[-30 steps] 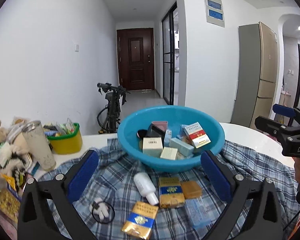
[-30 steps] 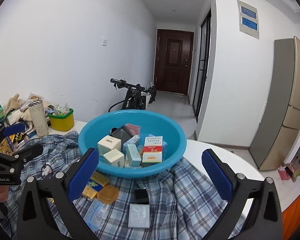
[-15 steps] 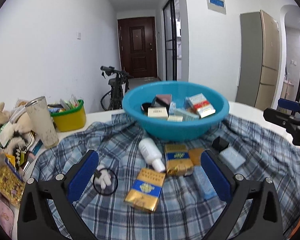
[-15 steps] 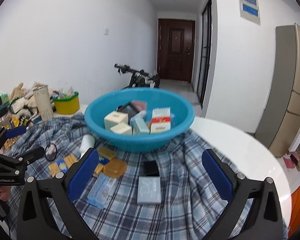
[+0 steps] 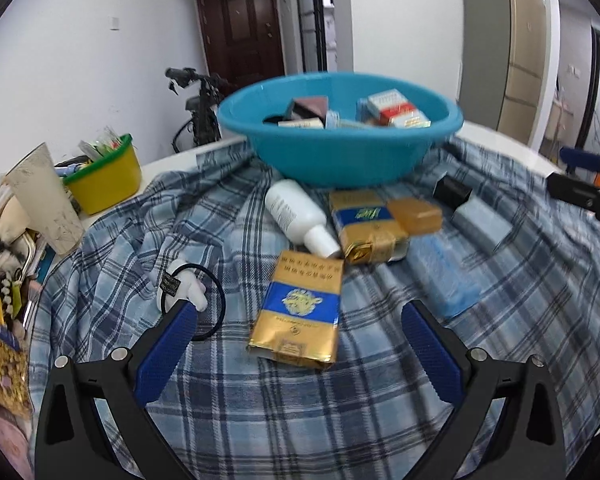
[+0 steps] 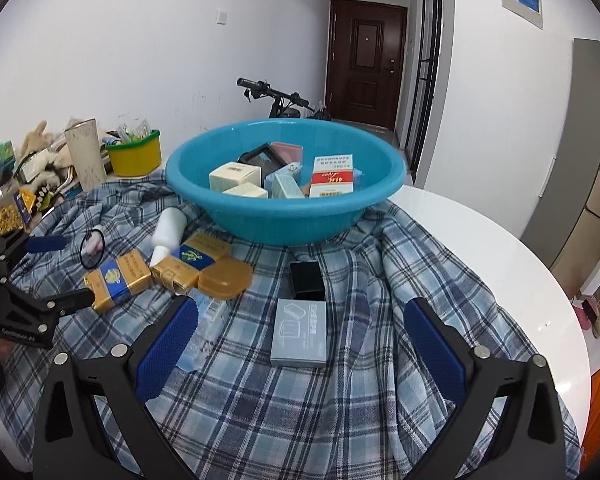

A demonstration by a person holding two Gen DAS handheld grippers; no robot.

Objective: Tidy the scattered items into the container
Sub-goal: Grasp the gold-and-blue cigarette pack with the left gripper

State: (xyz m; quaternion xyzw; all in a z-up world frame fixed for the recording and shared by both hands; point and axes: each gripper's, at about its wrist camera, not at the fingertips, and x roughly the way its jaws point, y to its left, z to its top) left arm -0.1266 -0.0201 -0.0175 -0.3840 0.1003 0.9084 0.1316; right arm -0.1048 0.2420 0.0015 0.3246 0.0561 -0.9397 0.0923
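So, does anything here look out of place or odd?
Yes, mildly. The white bottle lies on its side on the plaid cloth, cap resting against a gold pack. An amber case sits partly on that pack. Nothing looks spilled or damaged. Both tongs are open and empty.

Both views are bright and evenly lit, with soft shadows. The left wrist view is motion-blurred, smearing the round turquoise plastic basin (image 5: pixel 340 148); the right wrist view is sharper. Fisheye distortion bends walls, and black vignetting fills the corners.
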